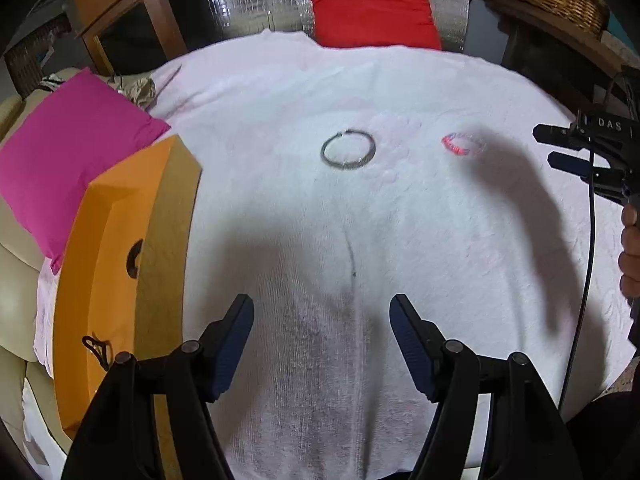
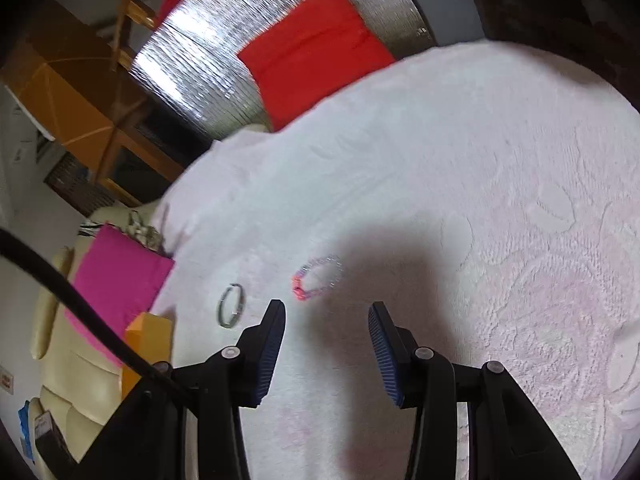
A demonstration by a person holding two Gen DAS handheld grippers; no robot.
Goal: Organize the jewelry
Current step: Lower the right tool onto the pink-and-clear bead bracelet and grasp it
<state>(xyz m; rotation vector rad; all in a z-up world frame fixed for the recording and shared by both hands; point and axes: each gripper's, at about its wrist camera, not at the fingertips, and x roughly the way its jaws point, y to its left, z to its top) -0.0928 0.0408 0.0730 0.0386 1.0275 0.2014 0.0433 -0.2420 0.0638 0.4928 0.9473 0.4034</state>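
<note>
Presently the beaded bracelet [image 2: 318, 278], pink and pale, lies flat on the white towel [image 2: 480, 200] toward its middle, just ahead of the right gripper [image 2: 326, 336], whose fingers are spread wide with nothing between them. A thin metal bangle [image 1: 348, 149] rests on the same cloth, a little apart from the beads on the side of the orange box [image 1: 116, 264]. That box sits at the towel's left edge, partly over a magenta cloth [image 1: 68, 160]. The left gripper [image 1: 322, 340] hovers nearer the person's edge of the towel, its fingers also spread and empty. A red cloth [image 1: 372, 8] lies beyond the far edge.

Neither piece is held, so the sorting seems to be at its start. The risk, as I judge it, is in the pick: both items are thin and sit low in soft pile, so pads closing too high would slip over them, and closing too deep could catch a fold of towel and drag the other piece along.
</note>
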